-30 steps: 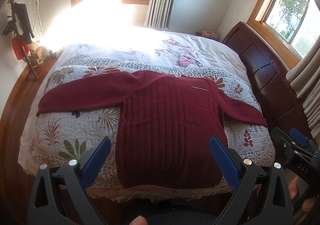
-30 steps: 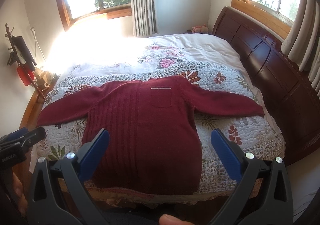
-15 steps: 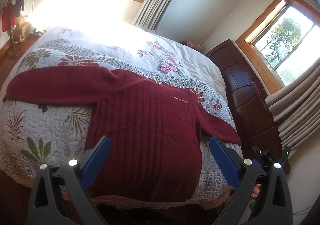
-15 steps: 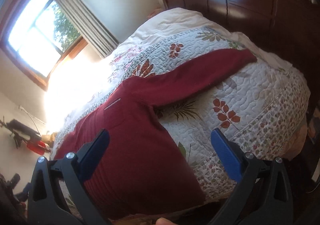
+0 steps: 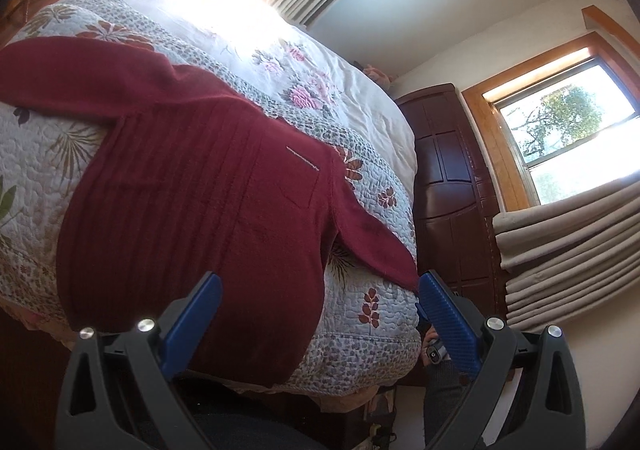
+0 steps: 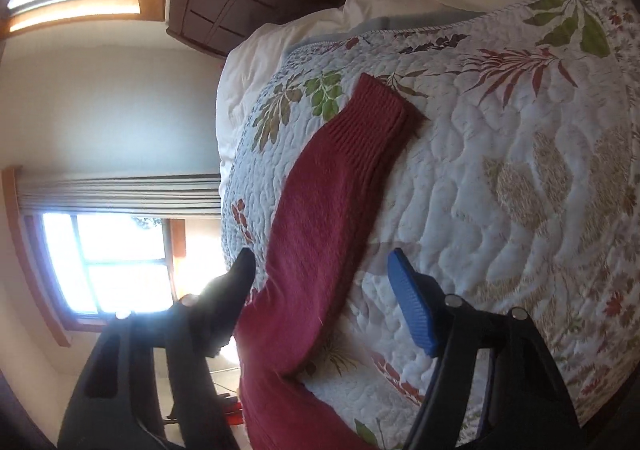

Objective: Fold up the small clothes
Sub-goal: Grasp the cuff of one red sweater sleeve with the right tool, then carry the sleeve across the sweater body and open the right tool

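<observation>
One red sweater lies spread flat on the bed's quilt, sleeves out, ready for folding. We hold our right gripper open, straddling the right sleeve, likely to pinch it; our left gripper hovers open above the hem.

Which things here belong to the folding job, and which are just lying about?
Job in hand:
- red sweater, spread flat
- its sleeve, between the open jaws
- right gripper
- left gripper, open

Just there:
- floral quilt
- wooden headboard
- curtains
- window
</observation>
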A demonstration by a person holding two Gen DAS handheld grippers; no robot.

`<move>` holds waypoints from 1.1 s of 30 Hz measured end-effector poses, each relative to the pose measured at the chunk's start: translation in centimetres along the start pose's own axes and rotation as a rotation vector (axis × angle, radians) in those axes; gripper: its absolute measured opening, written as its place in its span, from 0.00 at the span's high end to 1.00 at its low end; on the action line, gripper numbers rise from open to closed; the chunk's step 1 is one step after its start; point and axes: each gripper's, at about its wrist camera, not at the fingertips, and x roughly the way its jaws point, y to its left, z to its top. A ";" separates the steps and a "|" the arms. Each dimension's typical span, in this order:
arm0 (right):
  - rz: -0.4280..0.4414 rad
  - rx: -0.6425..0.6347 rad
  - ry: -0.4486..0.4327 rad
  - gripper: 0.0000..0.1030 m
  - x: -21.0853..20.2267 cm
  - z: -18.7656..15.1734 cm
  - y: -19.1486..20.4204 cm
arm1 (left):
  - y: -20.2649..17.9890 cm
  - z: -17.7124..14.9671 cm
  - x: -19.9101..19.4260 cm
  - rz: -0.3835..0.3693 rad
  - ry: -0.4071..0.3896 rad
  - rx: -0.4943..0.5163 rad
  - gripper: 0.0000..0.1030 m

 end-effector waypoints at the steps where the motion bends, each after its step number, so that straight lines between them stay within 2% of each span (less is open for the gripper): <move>1: 0.006 0.009 -0.004 0.36 0.5 1.0 -0.3 | -0.6 -0.1 0.2 0.003 -0.002 0.007 0.04; 7: -0.012 0.089 -0.020 0.46 2.8 4.5 -2.6 | -3.7 -0.7 2.1 0.045 0.013 0.022 0.04; 13: -0.017 0.075 -0.018 0.48 3.8 6.2 -2.8 | -5.1 -1.1 3.9 0.070 0.042 0.014 0.04; 16: -0.040 0.047 -0.015 0.61 3.9 6.3 -2.5 | -5.2 -1.3 4.7 0.088 0.061 -0.001 0.04; 18: -0.049 0.035 -0.008 0.81 4.0 6.4 -2.4 | -5.1 -1.2 5.1 0.105 0.068 -0.009 0.04; 21: -0.058 0.009 -0.011 0.88 3.8 6.4 -1.7 | -4.7 -1.0 5.3 0.122 0.071 -0.034 0.04; 26: -0.073 -0.134 -0.044 0.90 2.7 5.3 3.1 | -2.7 -0.3 5.3 0.071 0.060 -0.104 0.04; 33: -0.048 -0.344 -0.092 0.90 1.0 1.1 13.0 | -0.7 0.8 5.5 -0.066 0.068 -0.087 0.04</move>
